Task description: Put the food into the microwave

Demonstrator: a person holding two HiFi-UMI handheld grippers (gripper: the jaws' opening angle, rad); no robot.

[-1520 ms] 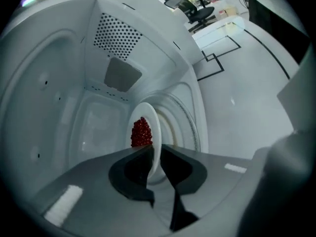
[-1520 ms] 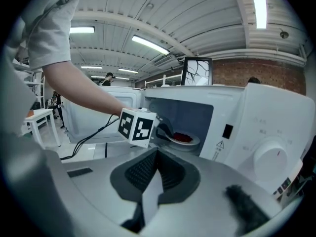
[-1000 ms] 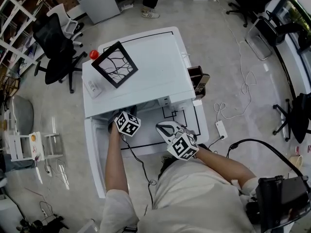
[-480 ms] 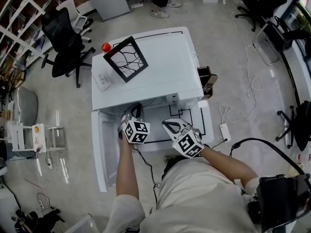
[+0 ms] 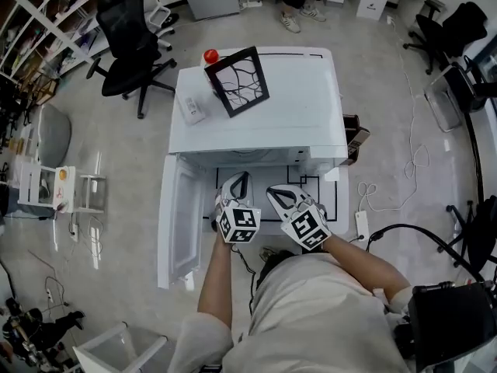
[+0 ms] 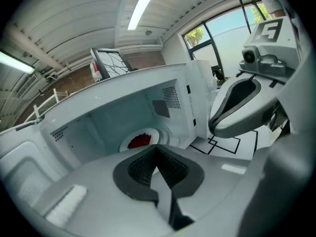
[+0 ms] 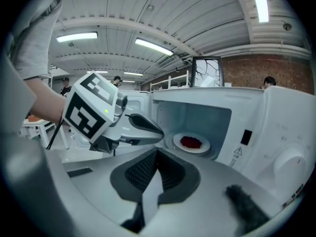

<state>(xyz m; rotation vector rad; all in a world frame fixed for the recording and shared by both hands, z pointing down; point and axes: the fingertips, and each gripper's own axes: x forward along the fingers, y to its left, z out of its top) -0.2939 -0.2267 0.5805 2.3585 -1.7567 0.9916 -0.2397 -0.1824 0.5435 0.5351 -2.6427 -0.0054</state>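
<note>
The white microwave [image 5: 260,123] stands with its door [image 5: 177,224] swung open to the left. Inside it, on the turntable, lies a white plate with red food [image 6: 140,140], which the right gripper view shows as the plate [image 7: 191,142]. My left gripper [image 6: 157,151] is just outside the opening, shut with nothing between its pads. My right gripper [image 7: 157,156] is beside it on the right, also shut and empty. In the head view the left gripper [image 5: 241,180] and right gripper [image 5: 275,193] sit side by side in front of the cavity.
A black-framed picture [image 5: 241,80], a red knob [image 5: 210,56] and a small white box [image 5: 191,107] rest on the microwave's top. A brown box [image 5: 354,138] hangs off the table's right side. A black office chair [image 5: 136,37] stands at the far left.
Both grippers have drawn back from the microwave opening toward the person. The left one was at the cavity a second ago. The door stays open.
</note>
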